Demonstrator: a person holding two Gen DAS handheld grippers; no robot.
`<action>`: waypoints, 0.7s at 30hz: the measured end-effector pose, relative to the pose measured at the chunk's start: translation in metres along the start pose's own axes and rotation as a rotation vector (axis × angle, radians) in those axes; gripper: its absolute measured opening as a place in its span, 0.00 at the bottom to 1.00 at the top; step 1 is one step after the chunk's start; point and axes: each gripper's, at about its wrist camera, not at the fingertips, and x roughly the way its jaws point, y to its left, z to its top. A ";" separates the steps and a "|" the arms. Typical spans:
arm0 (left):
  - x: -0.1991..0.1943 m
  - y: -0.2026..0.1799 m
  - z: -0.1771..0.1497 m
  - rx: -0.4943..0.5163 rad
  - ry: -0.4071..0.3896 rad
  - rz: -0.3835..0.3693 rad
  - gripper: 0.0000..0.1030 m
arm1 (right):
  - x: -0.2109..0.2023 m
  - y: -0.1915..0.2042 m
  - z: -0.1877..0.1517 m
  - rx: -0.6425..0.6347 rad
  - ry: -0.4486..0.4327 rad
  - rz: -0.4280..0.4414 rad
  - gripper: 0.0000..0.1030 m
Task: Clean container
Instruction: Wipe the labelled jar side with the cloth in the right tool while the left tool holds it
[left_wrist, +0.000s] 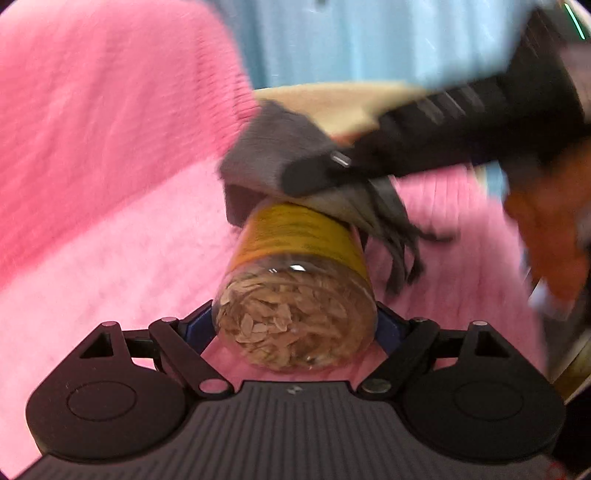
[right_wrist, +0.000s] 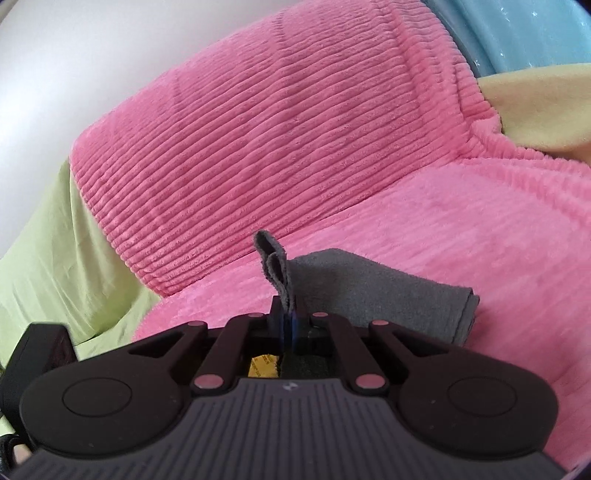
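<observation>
Left tongs (left_wrist: 295, 325) clamped on the base end of the container (left_wrist: 295, 280), a clear jar of flakes with a yellow label, held lying on its side above the pink blanket (left_wrist: 110, 240). Right tongs (right_wrist: 291, 325) pinched shut on the grey cloth (right_wrist: 369, 288), pressed on the jar's far top side. Risks, by judgement: smooth round jar twisting or slipping under the rubbing; thin cloth pinch pulling free.

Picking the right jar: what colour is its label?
Yellow label on the jar, clearest in the left wrist view.
</observation>
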 end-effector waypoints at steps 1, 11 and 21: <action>0.000 0.006 0.000 -0.057 0.000 -0.027 0.84 | 0.000 -0.001 0.000 0.010 -0.001 0.004 0.01; -0.001 -0.026 -0.008 0.266 -0.003 0.130 0.83 | -0.002 0.025 -0.010 -0.085 0.102 0.137 0.02; 0.000 -0.042 -0.013 0.385 -0.010 0.177 0.83 | 0.001 0.004 -0.001 -0.023 0.009 0.000 0.01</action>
